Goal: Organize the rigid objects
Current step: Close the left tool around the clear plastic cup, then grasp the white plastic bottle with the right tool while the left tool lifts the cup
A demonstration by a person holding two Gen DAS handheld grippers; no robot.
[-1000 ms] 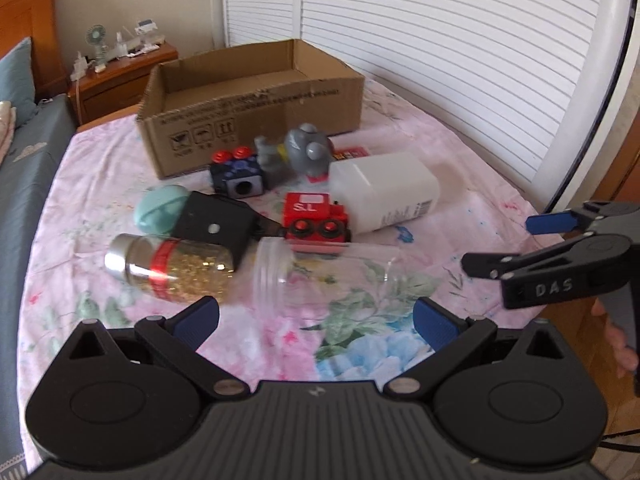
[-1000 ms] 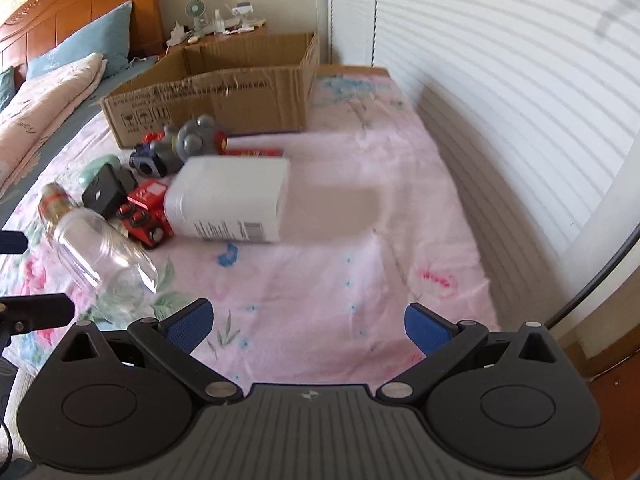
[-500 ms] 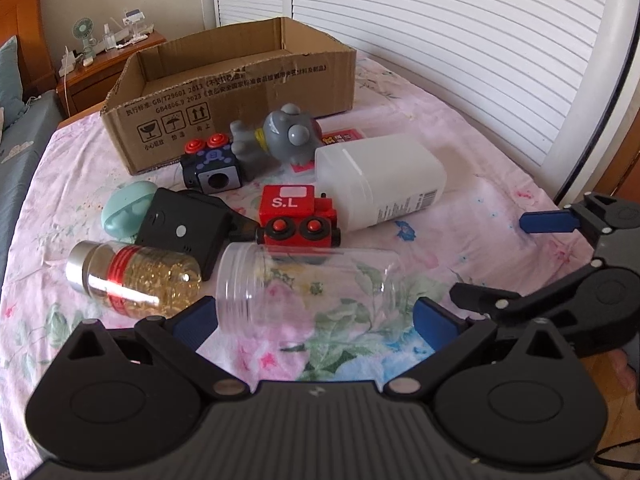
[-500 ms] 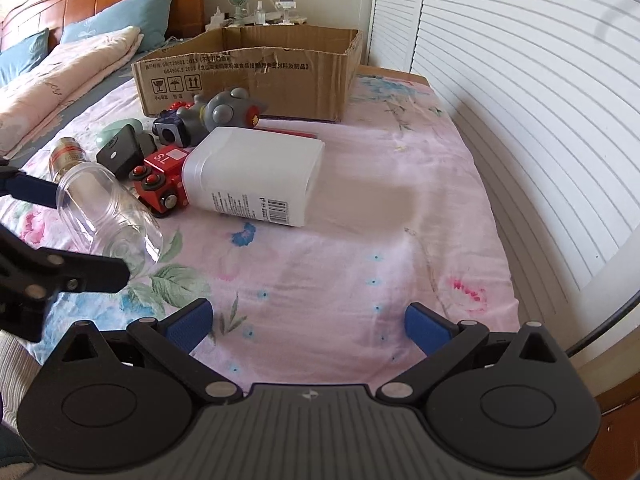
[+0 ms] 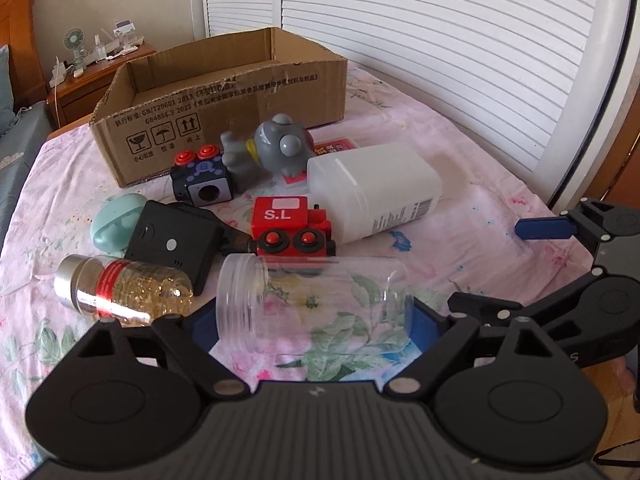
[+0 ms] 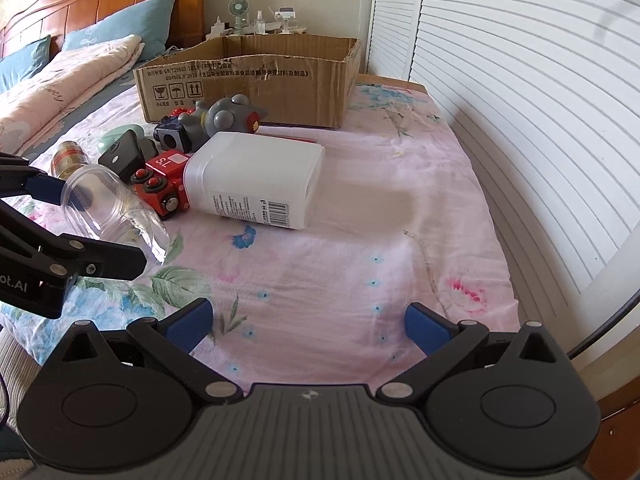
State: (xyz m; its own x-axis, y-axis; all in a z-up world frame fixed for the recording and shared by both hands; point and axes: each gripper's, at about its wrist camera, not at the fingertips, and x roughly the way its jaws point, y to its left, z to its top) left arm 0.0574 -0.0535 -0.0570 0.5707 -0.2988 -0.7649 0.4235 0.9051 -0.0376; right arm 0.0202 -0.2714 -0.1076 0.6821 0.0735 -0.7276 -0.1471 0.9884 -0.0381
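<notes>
On the flowered pink bedsheet point(image 6: 360, 240), nearer the cameras than the cardboard box point(image 5: 224, 108), the clear plastic jar point(image 5: 316, 304) lies on its side, and the left gripper point(image 5: 312, 320) now brackets it: a second ago its blue pads stood wide with the jar well ahead of them, and its jaws have just been closing with the jar between them. In the left wrist view the pads sit at the jar's open mouth and its base; whether they press on it I cannot tell. The right gripper point(image 6: 308, 322) hangs wide apart over bare sheet on the shutter side of the box, holding nothing, as before, though its view has swung to take in more of the bed.

The bed fills the room's middle, with a wooden headboard point(image 6: 80, 4), blue pillows point(image 6: 120, 20) and a folded pink quilt point(image 6: 68, 76) to the left of the box. White louvred shutters point(image 5: 440, 40) run behind and to the right of the box. A wooden nightstand point(image 5: 100, 80) behind the box carries a small fan point(image 5: 74, 40).

In front of the box, largest first: the white plastic bottle point(image 5: 376, 192) on its side, a black case point(image 5: 172, 236), a grey toy figure point(image 5: 276, 148), the red block marked S.L point(image 5: 292, 228), a gold-filled bottle with a silver cap point(image 5: 124, 292), a dark cube with red buttons point(image 5: 200, 180) and a mint-green case point(image 5: 116, 220).
</notes>
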